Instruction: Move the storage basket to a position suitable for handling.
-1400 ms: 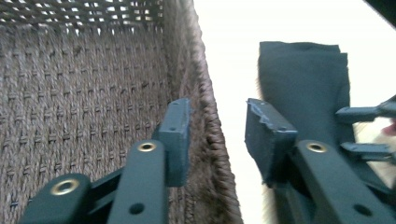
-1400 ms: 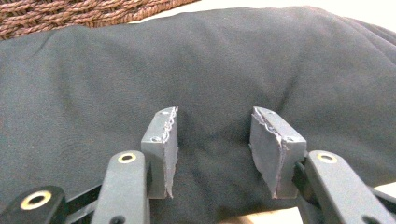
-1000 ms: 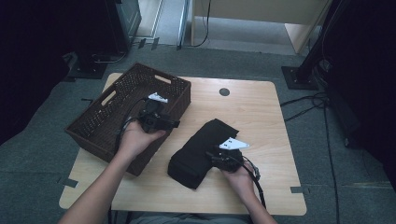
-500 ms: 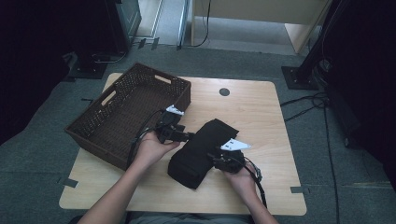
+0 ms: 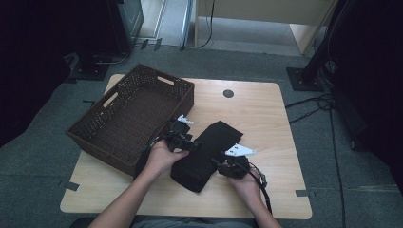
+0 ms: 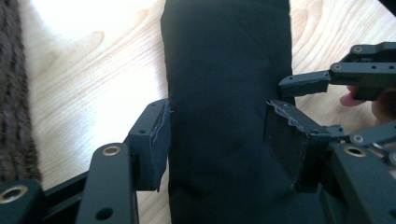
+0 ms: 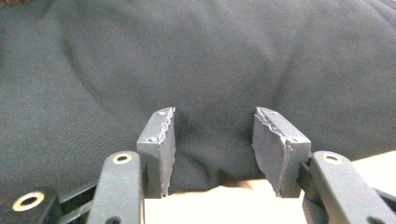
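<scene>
On the table (image 5: 266,109), the largest thing is lying at your left: the basket (image 5: 130,116), woven and dark, sitting askew with one corner reaching toward the table's near left edge. Just beside its right wall, the cloth (image 5: 204,154) is lying folded into a long black bundle, running from the table's middle down toward you, apart from the basket but near it.

Your left hand (image 5: 159,156) is bringing the left gripper (image 6: 215,135) against the cloth's basket-side edge. In the left gripper view its jaws are straddling the bundle across its width, one pad at each edge; they have just been opening, with the cloth lying between them, so they are standing released rather than clamped.

Your right hand (image 5: 247,185) is holding the right gripper (image 7: 212,140) at the cloth's opposite edge, near its end toward you. In the right gripper view its jaws are standing apart, with the cloth's edge lying between the pads. Whether the pads are pressing the cloth cannot be told from that view.
</scene>
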A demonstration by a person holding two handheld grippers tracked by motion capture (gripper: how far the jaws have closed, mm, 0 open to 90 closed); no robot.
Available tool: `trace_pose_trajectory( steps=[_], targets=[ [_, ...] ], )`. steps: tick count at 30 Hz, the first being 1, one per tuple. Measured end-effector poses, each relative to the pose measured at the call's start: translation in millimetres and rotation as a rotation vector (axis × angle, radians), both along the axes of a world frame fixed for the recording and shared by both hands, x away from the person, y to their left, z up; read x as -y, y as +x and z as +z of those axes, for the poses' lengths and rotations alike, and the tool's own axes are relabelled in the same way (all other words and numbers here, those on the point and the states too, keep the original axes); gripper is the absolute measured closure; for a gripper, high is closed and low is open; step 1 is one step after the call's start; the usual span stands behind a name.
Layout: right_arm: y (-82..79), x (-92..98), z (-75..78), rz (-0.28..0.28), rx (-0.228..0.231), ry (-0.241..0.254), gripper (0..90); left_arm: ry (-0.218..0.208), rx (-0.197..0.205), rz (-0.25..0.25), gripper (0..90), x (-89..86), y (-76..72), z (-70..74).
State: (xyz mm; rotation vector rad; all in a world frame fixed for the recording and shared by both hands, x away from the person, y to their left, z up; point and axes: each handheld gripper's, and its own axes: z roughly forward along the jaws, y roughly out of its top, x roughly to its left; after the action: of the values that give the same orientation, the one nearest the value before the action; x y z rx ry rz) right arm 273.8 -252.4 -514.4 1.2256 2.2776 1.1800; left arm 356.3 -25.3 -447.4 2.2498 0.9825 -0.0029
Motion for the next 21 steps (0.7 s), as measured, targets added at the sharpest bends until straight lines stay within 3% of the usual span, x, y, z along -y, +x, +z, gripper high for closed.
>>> trace_pose_trajectory(
  steps=[3, 7, 21],
  targets=[
    [-0.4, -1.2, -1.3, -0.003, 0.008, -0.009, 49.2, 0.034, 0.009, -0.004, 38.4, 3.1, 0.9, -5.6],
    [-1.5, 0.3, -1.8, -0.006, 0.003, -0.001, 49.2, 0.043, -0.005, -0.023, 34.6, 6.6, 0.7, -11.6],
    [-4.3, -0.2, -3.6, -0.022, -0.005, 0.002, 49.5, 0.024, -0.020, -0.045, 30.8, 10.2, 3.5, -23.2]
  ],
)
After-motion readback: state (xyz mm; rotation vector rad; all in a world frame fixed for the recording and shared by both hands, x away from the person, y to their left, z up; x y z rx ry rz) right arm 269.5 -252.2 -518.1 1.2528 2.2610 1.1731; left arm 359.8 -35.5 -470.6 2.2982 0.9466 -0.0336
